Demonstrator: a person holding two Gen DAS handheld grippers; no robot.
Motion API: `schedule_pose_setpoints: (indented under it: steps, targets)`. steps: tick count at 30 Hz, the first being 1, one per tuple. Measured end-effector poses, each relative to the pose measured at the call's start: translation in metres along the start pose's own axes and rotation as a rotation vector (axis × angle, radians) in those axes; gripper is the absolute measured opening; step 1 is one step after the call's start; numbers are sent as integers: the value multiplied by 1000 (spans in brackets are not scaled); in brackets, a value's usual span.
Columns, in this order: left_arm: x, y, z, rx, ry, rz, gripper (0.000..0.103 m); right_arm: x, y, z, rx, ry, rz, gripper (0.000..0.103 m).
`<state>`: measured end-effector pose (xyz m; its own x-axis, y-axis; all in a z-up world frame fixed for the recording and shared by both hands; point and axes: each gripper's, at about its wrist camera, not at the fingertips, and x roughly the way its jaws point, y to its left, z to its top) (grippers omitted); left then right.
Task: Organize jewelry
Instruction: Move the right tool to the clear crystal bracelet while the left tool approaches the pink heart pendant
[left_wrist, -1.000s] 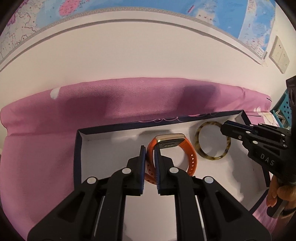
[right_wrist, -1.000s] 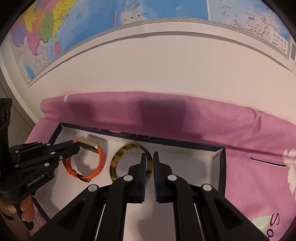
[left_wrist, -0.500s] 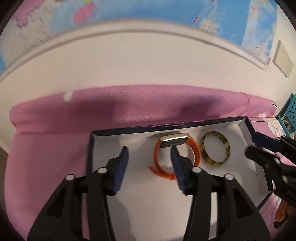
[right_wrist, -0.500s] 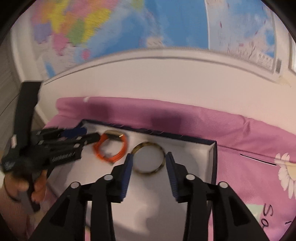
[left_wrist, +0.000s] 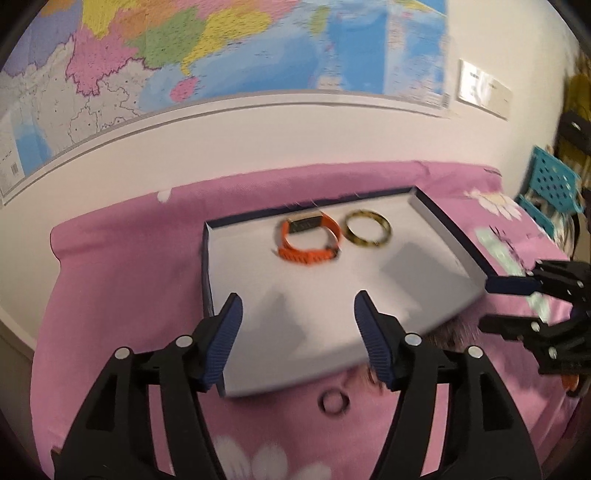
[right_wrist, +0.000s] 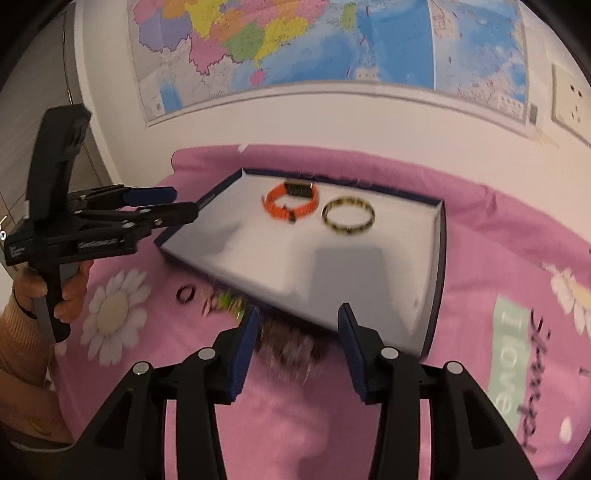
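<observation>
Orange watch (left_wrist: 308, 242) and tortoiseshell bangle (left_wrist: 367, 232) lie in the tray (left_wrist: 448, 236); left gripper (left_wrist: 297, 338) and right gripper (right_wrist: 297, 345) both opening, empty; dark ring (left_wrist: 334, 402) and blurred bits remain on pink cloth (left_wrist: 122, 280).

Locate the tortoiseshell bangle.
The tortoiseshell bangle lies flat inside the white tray, near its far wall, just right of the orange watch in both wrist views.

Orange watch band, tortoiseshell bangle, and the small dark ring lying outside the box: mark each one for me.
orange watch band (right_wrist: 290, 205), right wrist view, on the strap.
tortoiseshell bangle (right_wrist: 364, 212), right wrist view, on its right rim.
small dark ring (left_wrist: 334, 403), left wrist view, on its band, on the pink cloth.
</observation>
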<state>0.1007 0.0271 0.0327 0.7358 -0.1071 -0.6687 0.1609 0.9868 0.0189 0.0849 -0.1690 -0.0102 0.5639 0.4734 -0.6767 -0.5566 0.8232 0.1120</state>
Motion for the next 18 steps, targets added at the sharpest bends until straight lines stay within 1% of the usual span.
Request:
schedule_pose_setpoints:
  steps: [2,5,9,13,15,17,18]
  targets:
    - [-5,-2,-14,5,3,-4,63,2,1,-12,22,16,12,48]
    - [-6,-2,-26,-12,23,-12,63,11,3,-23,38,47,5,48]
    - [-4,-3,-41,-35,49,-20,64,22,7,-27,40,54,1,48]
    - [-3,-7,-49,-30,63,-25,64,29,8,-29,46,61,-14,47]
    - [-3,-9,-51,-26,65,-29,65,29,7,-31,53,64,-13,38]
    - [-3,-11,-52,-22,66,-31,65,29,6,-33,57,73,-11,26]
    - [-3,-12,-53,-23,66,-32,65,29,5,-34,57,74,-8,23]
